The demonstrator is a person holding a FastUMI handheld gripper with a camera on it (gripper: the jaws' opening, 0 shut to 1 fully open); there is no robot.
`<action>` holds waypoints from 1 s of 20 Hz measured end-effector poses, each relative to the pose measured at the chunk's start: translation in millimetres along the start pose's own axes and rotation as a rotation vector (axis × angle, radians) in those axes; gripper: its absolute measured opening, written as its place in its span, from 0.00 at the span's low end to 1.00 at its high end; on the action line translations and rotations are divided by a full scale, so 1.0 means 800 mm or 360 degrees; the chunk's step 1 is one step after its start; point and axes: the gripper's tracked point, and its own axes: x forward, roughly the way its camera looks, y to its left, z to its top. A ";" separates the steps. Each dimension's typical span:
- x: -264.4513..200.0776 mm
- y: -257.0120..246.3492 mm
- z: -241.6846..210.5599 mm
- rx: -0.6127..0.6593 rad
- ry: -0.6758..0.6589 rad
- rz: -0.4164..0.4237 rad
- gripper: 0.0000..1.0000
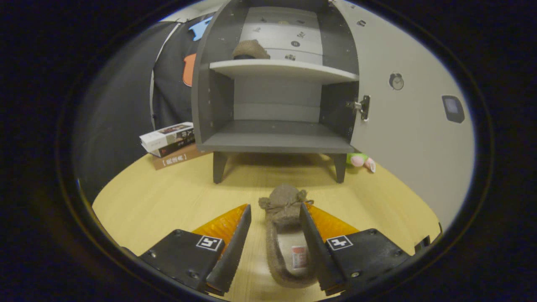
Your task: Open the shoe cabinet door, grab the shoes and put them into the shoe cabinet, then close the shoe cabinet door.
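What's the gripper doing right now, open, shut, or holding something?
Gripper: open, fingers straddling the brown slipper on the table; one finger touches its side, the other stands clear, so no grasp yet.

One shoe (287, 235) between the tool's (275, 226) parted fingers, cabinet (277, 142) beyond.

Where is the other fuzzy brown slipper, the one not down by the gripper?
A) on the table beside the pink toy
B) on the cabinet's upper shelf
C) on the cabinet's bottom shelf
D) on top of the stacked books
B: the second fuzzy brown slipper rests on the upper shelf of the open dark grey cabinet.
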 end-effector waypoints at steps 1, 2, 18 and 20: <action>0.010 0.004 -0.010 0.0011 0.0042 0.0009 0.73; 0.021 0.003 -0.022 0.0031 0.0091 0.0012 0.66; -0.009 -0.016 -0.004 0.0191 -0.0060 0.0189 0.08; -0.023 -0.024 0.006 0.0176 -0.0085 0.0169 0.08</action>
